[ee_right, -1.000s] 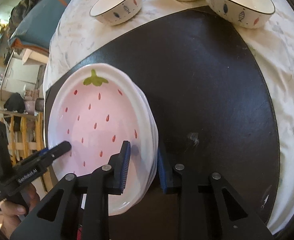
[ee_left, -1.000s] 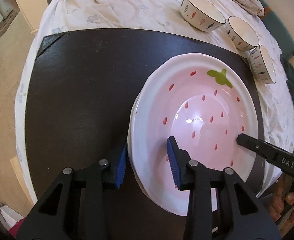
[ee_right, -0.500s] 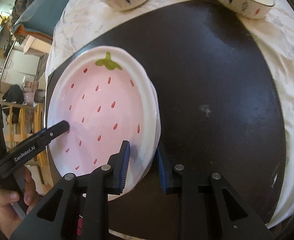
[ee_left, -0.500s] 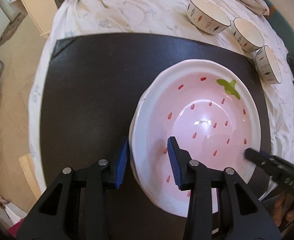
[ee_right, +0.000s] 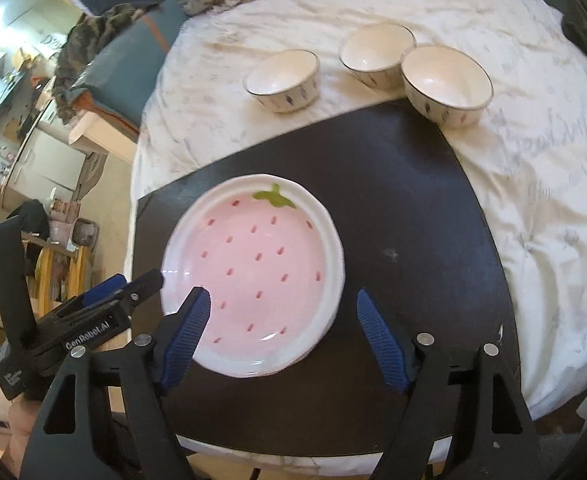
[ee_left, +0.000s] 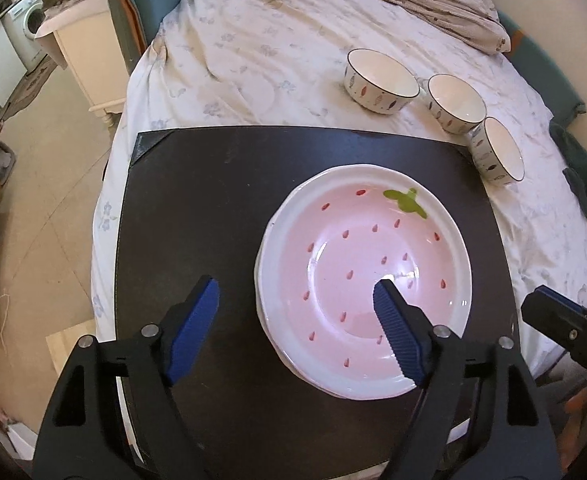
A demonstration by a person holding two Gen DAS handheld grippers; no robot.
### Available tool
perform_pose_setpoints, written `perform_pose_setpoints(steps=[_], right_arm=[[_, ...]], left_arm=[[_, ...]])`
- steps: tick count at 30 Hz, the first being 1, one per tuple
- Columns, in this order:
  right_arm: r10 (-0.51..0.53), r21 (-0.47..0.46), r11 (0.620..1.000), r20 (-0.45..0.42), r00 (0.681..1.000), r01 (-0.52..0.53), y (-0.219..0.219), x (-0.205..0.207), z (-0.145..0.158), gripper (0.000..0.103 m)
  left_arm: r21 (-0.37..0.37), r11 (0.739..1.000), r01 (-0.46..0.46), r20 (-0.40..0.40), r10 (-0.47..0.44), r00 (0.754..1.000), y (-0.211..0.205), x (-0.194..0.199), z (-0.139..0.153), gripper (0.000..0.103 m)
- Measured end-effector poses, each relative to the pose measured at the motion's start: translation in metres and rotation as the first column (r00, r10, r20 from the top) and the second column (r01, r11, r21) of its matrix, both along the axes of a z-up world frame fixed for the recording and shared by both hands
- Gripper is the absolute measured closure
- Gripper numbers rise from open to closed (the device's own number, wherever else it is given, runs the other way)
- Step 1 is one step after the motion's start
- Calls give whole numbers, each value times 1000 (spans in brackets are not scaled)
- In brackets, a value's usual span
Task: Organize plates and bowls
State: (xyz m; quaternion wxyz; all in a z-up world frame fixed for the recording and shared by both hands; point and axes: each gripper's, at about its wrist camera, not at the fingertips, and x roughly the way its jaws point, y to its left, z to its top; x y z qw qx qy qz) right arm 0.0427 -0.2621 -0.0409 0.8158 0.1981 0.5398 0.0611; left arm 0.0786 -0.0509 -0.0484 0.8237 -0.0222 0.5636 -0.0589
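The strawberry-pattern plate [ee_left: 367, 280] lies flat on the dark mat [ee_left: 197, 208], toward the mat's right half as the left wrist camera sees it, with the rim of at least one more plate showing beneath it along the left edge. The left gripper [ee_left: 297, 320] is spread wide and holds nothing: one blue pad hangs over the bare mat beside the plate, the other over the plate's pink well, and whether that pad touches the glaze cannot be told. The right gripper [ee_right: 283, 326] is likewise parted and empty, one pad over the plate's near left rim, the other over the mat to the plate's right. In the right wrist view the left gripper's black body reaches in from the left toward the plate's rim. Three small white bowls [ee_right: 283, 80] [ee_right: 375, 56] [ee_right: 445, 86] with fish and leaf marks stand in a row on the floral bedsheet [ee_left: 261, 52] beyond the mat, close together, the nearest just at the mat's far corner.
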Motion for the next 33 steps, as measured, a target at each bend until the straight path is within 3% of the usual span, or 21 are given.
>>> perform_pose_setpoints(steps=[6,9,11,15,23,33], right_arm=[[45,0,999,13,999,-45,3,2,8,24],[37,25,999,26,999,-37,-1,5,10,24],[26,43,999,28,999,-27,-5,6,10,24],[28,67,997,44,999,-31,-15,2,14,24],[59,92,994,89,994,-67,-41,29,19,24],[46,51,997,145,988,-54,-72,66,11,23]], left_arm=[[28,999,-25,52,23,998,-1,0,5,26],[0,999,-33,73,33,997,-1,0,10,26],[-3,1000,-19,107,20,994,-5,0,14,26],[57,998,32,166,-41,985,-17,-2,21,26],[80,997,-22,133,11,991,-21,19,21,26],[73,996,-58,100,50,994,-47,50,23,26]])
